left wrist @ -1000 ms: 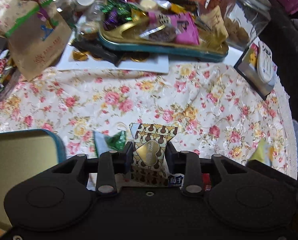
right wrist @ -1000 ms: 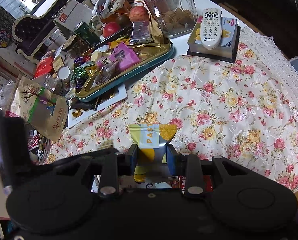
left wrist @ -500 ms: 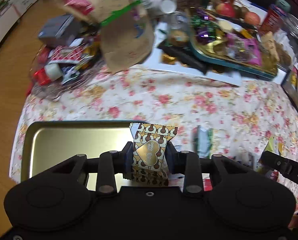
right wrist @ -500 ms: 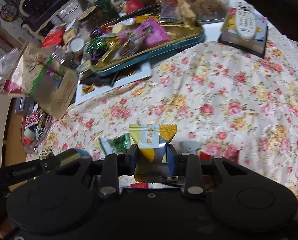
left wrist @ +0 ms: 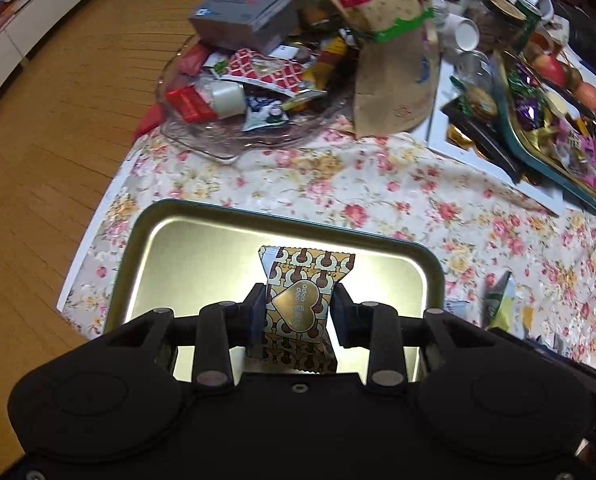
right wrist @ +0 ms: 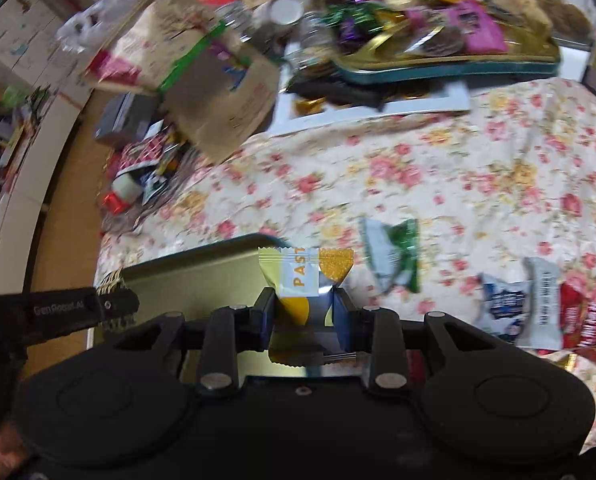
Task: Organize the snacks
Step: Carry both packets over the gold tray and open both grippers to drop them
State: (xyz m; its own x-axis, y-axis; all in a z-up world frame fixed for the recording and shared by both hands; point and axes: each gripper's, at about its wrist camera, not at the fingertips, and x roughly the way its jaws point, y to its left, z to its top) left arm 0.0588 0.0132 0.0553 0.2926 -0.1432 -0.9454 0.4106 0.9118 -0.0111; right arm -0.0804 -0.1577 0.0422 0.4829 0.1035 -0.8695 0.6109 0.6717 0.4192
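left gripper (left wrist: 298, 312): clamped on one brown-and-gold patterned candy (left wrist: 300, 308) with a heart on its wrapper, held over the gold tin tray (left wrist: 202, 248).
right gripper (right wrist: 304, 310): narrow, pinching one yellow-and-white candy (right wrist: 304, 276), held at the near edge of the same tray (right wrist: 202, 276).
tray: one, with a teal rim, on the floral tablecloth (left wrist: 378, 184); its visible floor is bare.
loose snacks on the cloth: one green-and-white packet (right wrist: 392, 258), two pale wrapped packets (right wrist: 522, 304) side by side, one red packet (right wrist: 586, 320) just beside them.
far clutter: one glass dish (left wrist: 234, 136) heaped with snacks, one kraft paper bag (left wrist: 394, 72), one second teal-rimmed tray (right wrist: 450, 60) piled with sweets.
other tool: the left gripper's arm shows at the left of the right wrist view.
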